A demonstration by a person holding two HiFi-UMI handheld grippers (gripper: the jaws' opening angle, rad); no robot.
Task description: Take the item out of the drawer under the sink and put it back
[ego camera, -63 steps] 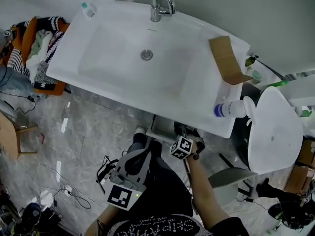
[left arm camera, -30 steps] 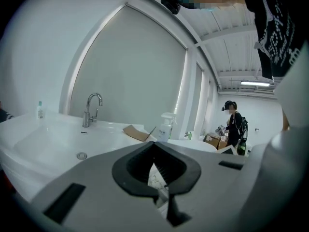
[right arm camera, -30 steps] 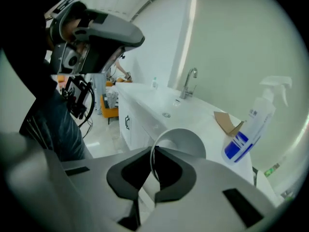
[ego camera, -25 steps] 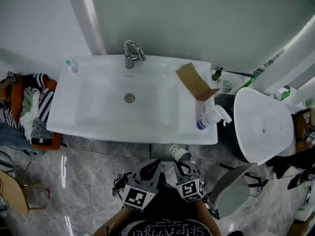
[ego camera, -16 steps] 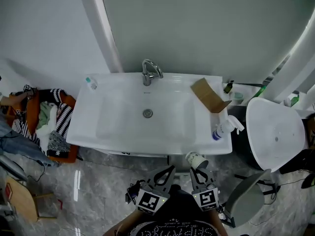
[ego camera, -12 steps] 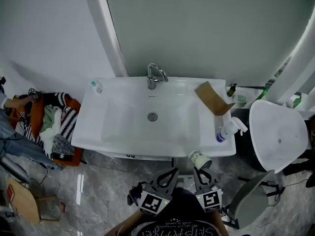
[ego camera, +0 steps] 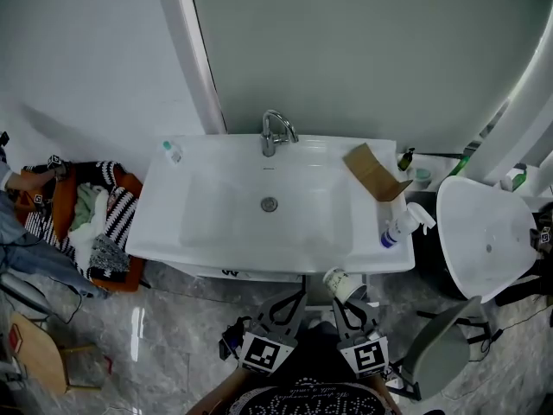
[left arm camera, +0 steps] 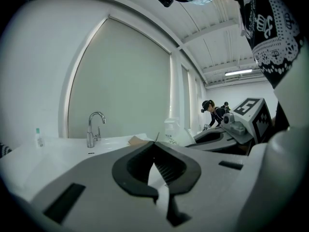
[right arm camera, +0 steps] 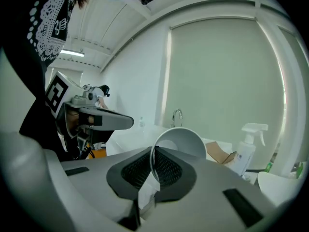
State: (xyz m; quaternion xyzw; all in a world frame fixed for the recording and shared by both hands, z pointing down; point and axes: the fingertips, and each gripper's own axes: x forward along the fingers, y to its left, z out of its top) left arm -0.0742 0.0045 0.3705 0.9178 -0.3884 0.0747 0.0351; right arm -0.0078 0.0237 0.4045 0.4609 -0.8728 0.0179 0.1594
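Just before the front edge of the sink (ego camera: 164,223), near its right part, a white paper cup (ego camera: 335,282) hangs in the air, held by the right gripper (ego camera: 341,299). In the right gripper view the cup (right arm camera: 181,141) lies tilted on its side with its open mouth turned toward the camera. The right gripper (right arm camera: 153,153) is clenched on the cup's wall at the rim, one pad inside the cup and one pad outside it.

Just beside it, on the left, is the left gripper (ego camera: 289,301). It also points toward the sink. In the left gripper view the left gripper (left arm camera: 155,144) has its jaw tips together and nothing stands between them.

The sink is white and wide, with a drain in the middle and a chrome faucet (ego camera: 274,132) at the back. A small bottle (ego camera: 171,151) stands at its back left corner. On the right side of the sink a folded piece of brown cardboard (ego camera: 373,171) lies, and near the front right corner stands a white spray bottle (ego camera: 399,227).

To the left of the sink, on the grey marble floor (ego camera: 173,327), there is a pile of clothes (ego camera: 86,223). To the right of the sink stands a large white rounded object (ego camera: 484,232).
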